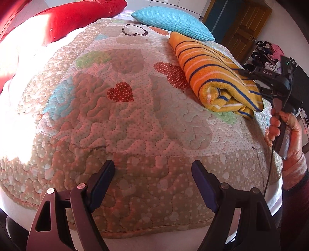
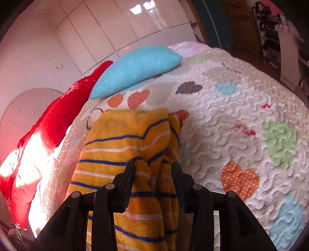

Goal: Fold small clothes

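Note:
An orange fleece garment [image 1: 210,73] with blue and white stripes lies folded into a thick bundle on the quilted bed, at the right of the left wrist view. My right gripper [image 2: 153,168] straddles a raised fold of this garment [image 2: 123,142]. Its jaws stand partly apart with the fold loosely between them. In the left wrist view that gripper [image 1: 251,81] reaches in from the right over the bundle's near corner, held by a hand [image 1: 289,135]. My left gripper [image 1: 152,170] hangs open above bare quilt near the bed's front edge, nothing between its fingers.
The heart-patterned quilt [image 1: 125,125] covers the bed. A turquoise pillow [image 1: 173,21] and red cushions [image 1: 77,17] lie at the head end. Beyond the bed's right side are a wooden door [image 1: 245,29] and cluttered shelves [image 1: 270,54]. White wardrobe doors [image 2: 115,25] stand behind.

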The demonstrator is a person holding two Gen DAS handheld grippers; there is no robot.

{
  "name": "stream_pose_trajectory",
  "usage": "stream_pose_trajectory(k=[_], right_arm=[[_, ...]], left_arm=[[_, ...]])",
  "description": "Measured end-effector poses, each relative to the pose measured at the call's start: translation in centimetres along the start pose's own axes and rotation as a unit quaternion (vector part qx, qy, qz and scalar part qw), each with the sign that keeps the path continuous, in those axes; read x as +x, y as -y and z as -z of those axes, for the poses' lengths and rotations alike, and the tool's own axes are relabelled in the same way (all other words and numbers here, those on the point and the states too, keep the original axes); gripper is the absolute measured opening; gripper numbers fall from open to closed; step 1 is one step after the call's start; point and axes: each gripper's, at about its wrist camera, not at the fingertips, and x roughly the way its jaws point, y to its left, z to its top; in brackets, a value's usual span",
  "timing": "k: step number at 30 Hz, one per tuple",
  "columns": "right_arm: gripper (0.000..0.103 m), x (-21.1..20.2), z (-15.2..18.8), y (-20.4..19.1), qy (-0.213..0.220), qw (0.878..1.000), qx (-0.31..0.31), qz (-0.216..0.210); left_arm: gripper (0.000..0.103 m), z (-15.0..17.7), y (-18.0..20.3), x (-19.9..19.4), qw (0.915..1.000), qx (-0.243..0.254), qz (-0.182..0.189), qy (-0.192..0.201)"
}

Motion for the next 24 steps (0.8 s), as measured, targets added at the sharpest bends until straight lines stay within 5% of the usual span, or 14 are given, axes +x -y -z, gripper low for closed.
stream_pose_trajectory(k=[4,11,18,22,24], right_arm=[[0.043,-3.7,-0.3,-3.7,0.044,0.997,-0.041,-0.038],[0.043,1.3,4.7,-9.8,-0.075,0.980,-0.073,-0.168],[0.042,1.5,7.2,-7.4,-0.080,0.980,-0.046,-0.177],[0.060,-0.1,5.8,-3.0,-0.046,0.985,0.015,-0.167],[0.053,0.4,5.7,-0.1,-0.057,0.985,0.053,-0.156]], left_arm=[[0.081,0.3,0.6,-0.2,0.9998,0.009,-0.018,0.008],[0.081,0.9,2.0,-1.2,0.9985,0.025,-0.036,0.031],[0.081,1.3,2.2,-3.3,0.9912,0.058,-0.089,0.080],[0.081,1.7,2.5,-4.2,0.9841,0.062,-0.116,0.119],[0.081,1.7,2.9,-4.9,0.9787,0.067,-0.131,0.143]])
